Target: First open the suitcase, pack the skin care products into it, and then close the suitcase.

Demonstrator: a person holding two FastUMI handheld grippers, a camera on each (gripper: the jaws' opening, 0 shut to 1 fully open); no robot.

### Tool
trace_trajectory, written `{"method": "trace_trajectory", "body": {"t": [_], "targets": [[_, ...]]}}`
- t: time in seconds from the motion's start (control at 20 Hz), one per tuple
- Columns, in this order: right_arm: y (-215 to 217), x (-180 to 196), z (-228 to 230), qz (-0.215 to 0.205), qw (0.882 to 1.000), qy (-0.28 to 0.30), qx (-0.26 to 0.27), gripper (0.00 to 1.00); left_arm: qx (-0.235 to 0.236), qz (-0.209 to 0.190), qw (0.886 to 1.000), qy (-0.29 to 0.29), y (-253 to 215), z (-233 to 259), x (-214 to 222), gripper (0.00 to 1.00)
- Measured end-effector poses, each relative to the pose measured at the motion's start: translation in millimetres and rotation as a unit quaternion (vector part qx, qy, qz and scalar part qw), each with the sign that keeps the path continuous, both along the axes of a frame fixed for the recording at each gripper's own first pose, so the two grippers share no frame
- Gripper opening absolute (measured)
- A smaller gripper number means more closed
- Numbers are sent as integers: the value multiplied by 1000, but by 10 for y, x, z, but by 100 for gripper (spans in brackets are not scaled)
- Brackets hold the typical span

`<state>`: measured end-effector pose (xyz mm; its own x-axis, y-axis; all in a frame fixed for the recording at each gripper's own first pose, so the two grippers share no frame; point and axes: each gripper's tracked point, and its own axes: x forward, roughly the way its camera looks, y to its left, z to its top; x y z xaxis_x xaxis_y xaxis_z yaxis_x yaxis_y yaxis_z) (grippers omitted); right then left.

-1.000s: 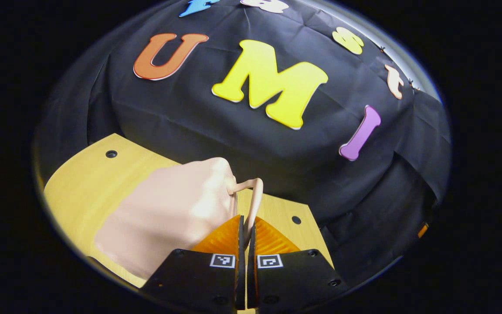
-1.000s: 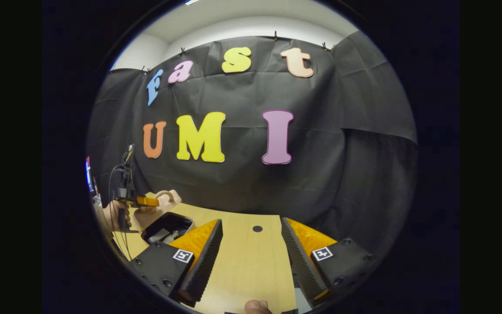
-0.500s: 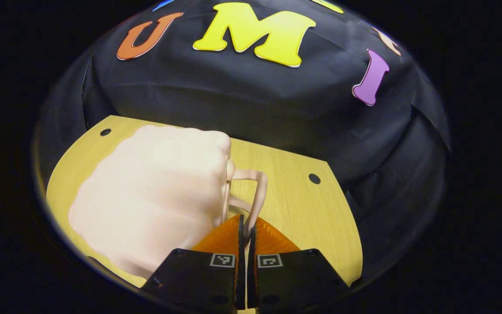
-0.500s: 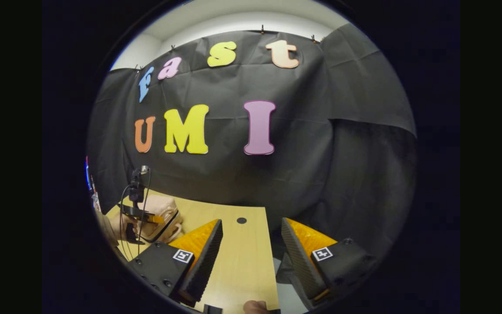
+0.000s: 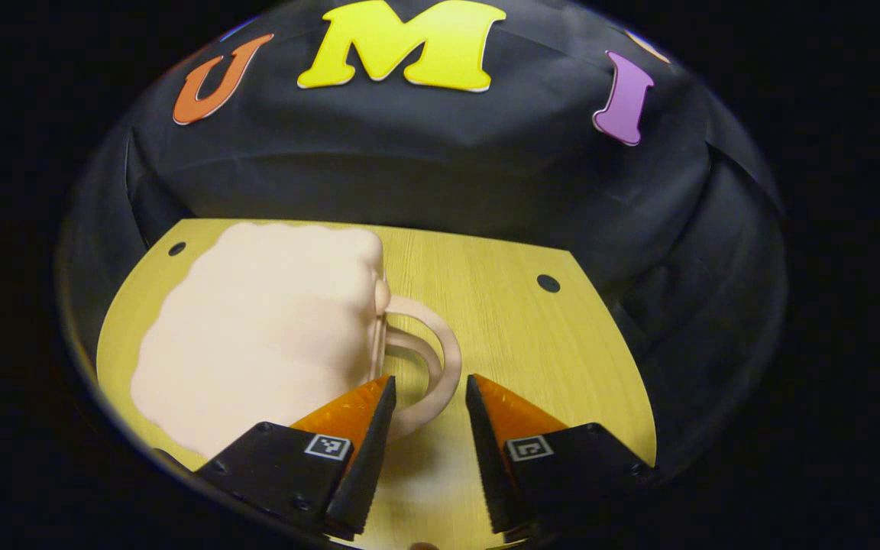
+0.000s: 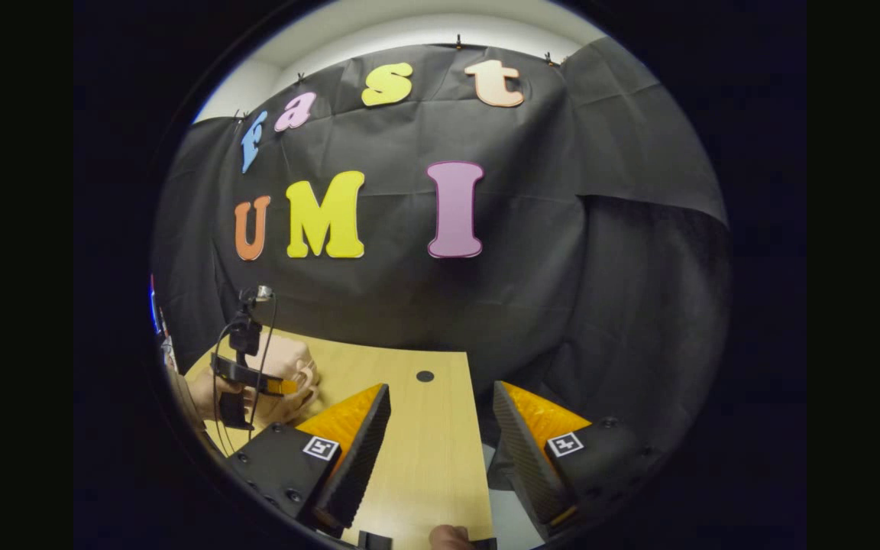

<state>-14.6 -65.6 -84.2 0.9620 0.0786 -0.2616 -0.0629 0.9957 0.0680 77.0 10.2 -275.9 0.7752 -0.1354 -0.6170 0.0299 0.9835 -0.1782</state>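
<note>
A small peach suitcase (image 5: 264, 336) lies flat with its lid down on the wooden table (image 5: 532, 344), in the left gripper view. Its loop handle (image 5: 444, 367) sticks out to the right and rests on the table. My left gripper (image 5: 426, 443) is open, one finger on each side of the handle's near end, touching nothing. In the right gripper view the suitcase (image 6: 291, 359) is far off at the left, with the left gripper (image 6: 253, 376) and the hand holding it in front. My right gripper (image 6: 440, 447) hangs open and empty over the table (image 6: 417, 443). What the suitcase contains is hidden.
The black booth wall stands close behind the table. The tabletop has small round holes (image 5: 548, 283) (image 6: 425, 376). Its right edge (image 6: 480, 466) runs just under my right gripper, with grey floor beyond it.
My left gripper, shut on the handle, brought the suitcase lid down flat, then opened and let the handle drop onto the table. The right gripper stayed open and hardly moved.
</note>
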Motion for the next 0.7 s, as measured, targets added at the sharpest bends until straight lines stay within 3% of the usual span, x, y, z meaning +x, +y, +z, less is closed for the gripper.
{"method": "trace_trajectory", "body": {"t": [0.1,0.3,0.45,0.7], "targets": [[183,101,118,3,1000,-19,-6,80,31,12,998,-58,91,459,0,97],[525,232,449,3,997,-68,-28,77,92,34,979,-178,360,1464,-147,98],[788,312,676,-5,994,-103,-38,80,127,46,962,-236,470,1971,-359,98],[1251,414,851,-2,994,-111,-18,80,86,68,961,-253,630,2375,-569,98]]}}
